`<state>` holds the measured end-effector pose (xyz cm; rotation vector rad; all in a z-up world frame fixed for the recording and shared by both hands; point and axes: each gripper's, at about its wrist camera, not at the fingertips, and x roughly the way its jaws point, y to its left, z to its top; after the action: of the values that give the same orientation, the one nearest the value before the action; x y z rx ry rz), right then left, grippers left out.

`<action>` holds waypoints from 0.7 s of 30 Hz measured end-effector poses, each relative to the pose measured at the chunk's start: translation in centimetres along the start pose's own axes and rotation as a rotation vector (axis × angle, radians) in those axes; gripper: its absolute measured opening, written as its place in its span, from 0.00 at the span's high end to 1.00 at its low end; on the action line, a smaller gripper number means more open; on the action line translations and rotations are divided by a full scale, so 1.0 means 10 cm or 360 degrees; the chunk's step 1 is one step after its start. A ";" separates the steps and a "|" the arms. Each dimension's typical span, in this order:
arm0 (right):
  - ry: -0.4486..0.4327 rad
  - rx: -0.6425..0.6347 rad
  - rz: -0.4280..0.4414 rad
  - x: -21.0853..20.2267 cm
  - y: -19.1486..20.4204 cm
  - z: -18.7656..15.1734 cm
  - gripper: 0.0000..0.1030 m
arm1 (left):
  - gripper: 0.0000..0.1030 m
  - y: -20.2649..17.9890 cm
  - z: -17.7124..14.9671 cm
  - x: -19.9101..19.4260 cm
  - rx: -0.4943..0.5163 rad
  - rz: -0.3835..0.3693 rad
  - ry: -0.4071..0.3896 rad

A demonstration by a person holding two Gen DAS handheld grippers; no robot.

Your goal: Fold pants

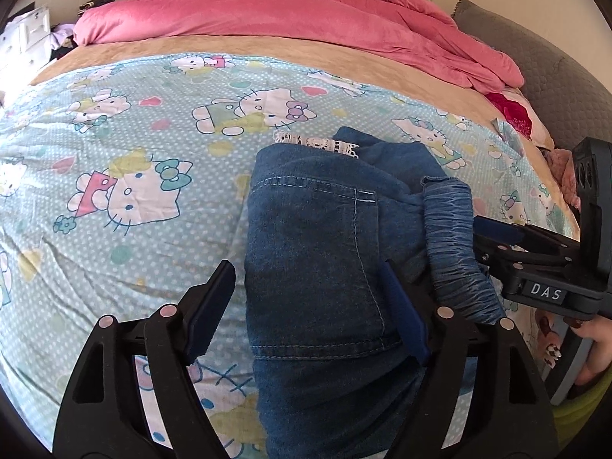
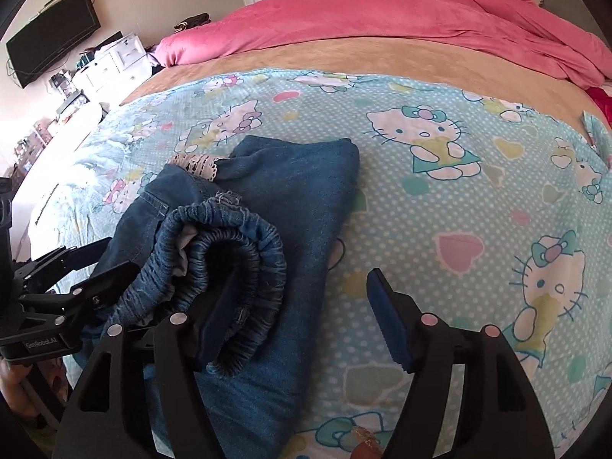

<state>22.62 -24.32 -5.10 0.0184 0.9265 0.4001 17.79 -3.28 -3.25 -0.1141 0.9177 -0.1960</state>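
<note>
— Left gripper (image 1: 306,310) spread wide, straddling the pants (image 1: 317,260); right gripper (image 2: 302,317) also agape, one finger (image 2: 214,329) inside the waistband (image 2: 229,252).

— Pants lie folded on the bedsheet (image 2: 440,199). Denim looks soft, floppy; pinch the thick elastic band.

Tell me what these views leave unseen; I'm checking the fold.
- Denim pants, left wrist view: the near end runs off the bottom edge behind the left tool.
- Right tool, right wrist view: its left finger sits inside the elastic waistband, contact hidden.
- Lace trim: its attachment is tucked under denim.
</note>
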 end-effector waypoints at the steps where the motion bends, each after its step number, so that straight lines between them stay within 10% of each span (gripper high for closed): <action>1: -0.0010 -0.0003 -0.0003 -0.03 0.00 0.00 0.35 | 0.30 0.01 -0.01 -0.01 -0.0005 -0.0002 -0.0001; 6: -0.0084 -0.0017 -0.0006 -0.25 0.04 -0.02 0.33 | 0.21 0.03 -0.03 -0.11 -0.0018 0.0003 -0.0018; 8: -0.0128 -0.0016 -0.0008 -0.38 0.06 -0.04 0.06 | 0.21 0.03 -0.04 -0.18 -0.0015 0.0003 -0.0038; 21: -0.0391 -0.0084 -0.0024 -1.07 0.25 -0.17 0.04 | 0.09 -0.05 -0.18 -0.81 0.0028 0.0117 -0.0194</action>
<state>14.81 -25.92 2.64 0.0122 0.6735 0.3986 11.48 -2.05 2.09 -0.0749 0.7974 -0.1278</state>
